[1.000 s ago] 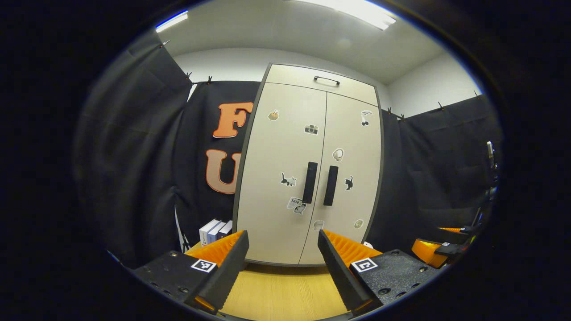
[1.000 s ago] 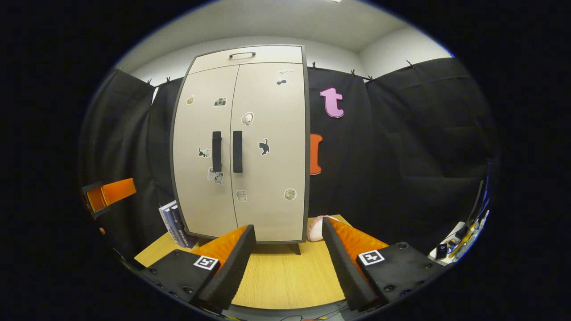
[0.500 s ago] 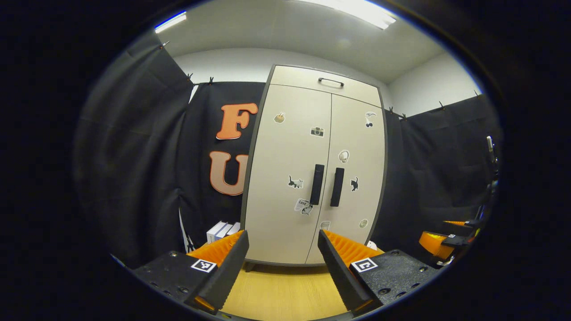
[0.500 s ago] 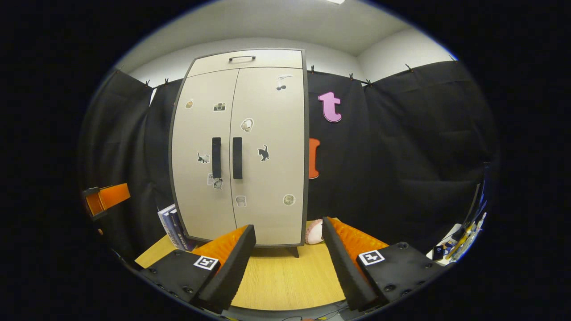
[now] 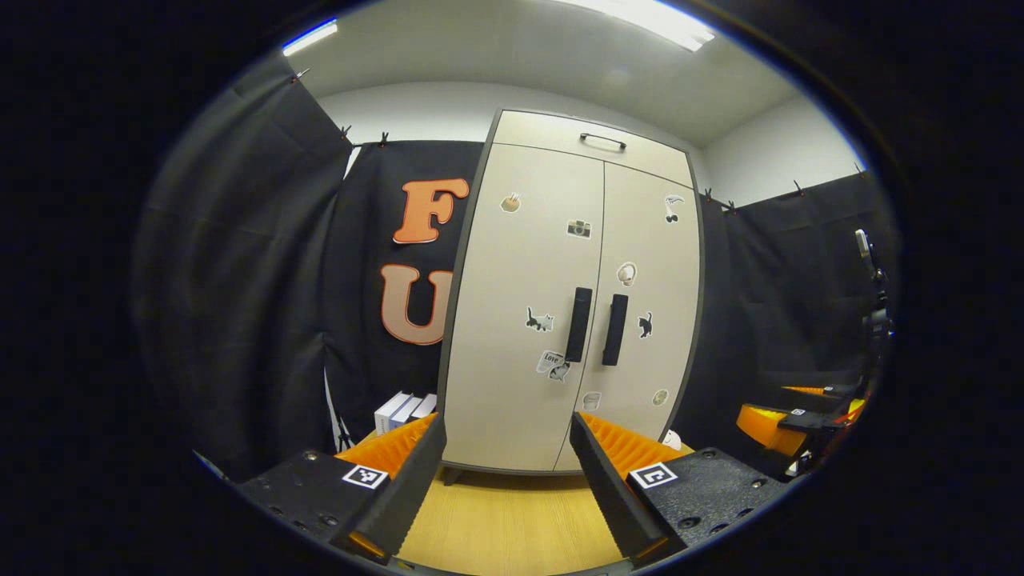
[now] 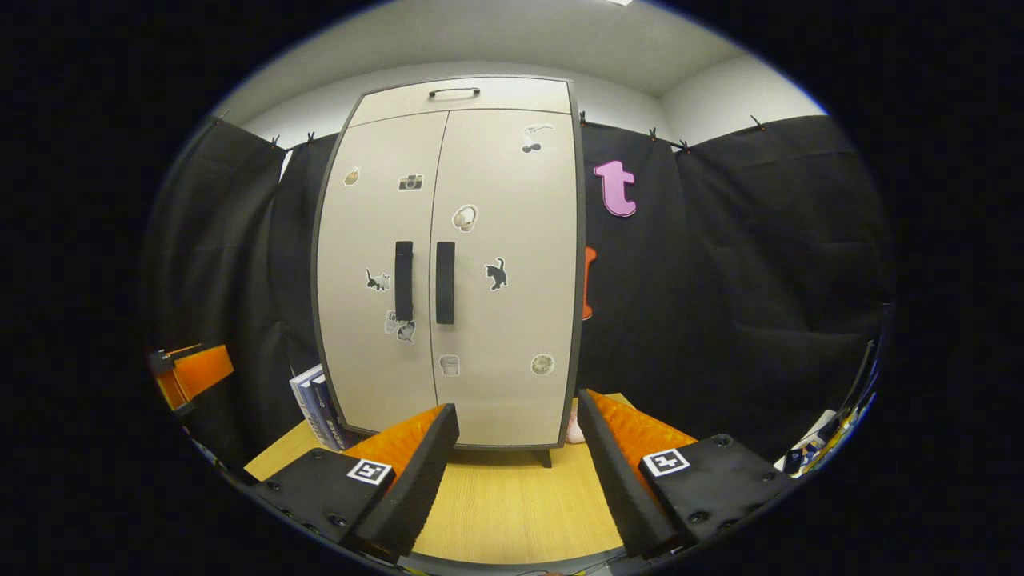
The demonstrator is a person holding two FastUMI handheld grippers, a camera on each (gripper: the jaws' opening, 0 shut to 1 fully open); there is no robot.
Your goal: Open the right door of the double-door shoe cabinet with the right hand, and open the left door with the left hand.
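Right gripper: fingers spread wide, nothing between them, held low over the wooden tabletop and aimed roughly square at the shoe cabinet. Left gripper: same state, fingers apart and empty, also low over the tabletop, pointing at the cabinet from its left side.

Key relation: the right door handle sits ahead of, well above and slightly left of the right gripper's finger gap. It's a vertical bar, long axis up-down, so the fingers look set to straddle it sideways once the hand lifts and goes forward. The left door handle is just beside it across the centre seam, so the approach needs to stay on the right bar and not clip both.

From the left gripper view, the left door handle lies up and right of that gripper's gap; the right door handle is just beyond it. Judging by the cabinet's apparent size in each view, neither hand is clearly nearer; both are well apart from the handles.

Both doors are closed, seam tight. The task names the right door first, so the right hand likely leads.

Farther off: books stand left of the cabinet base, and black cloth hangs behind.
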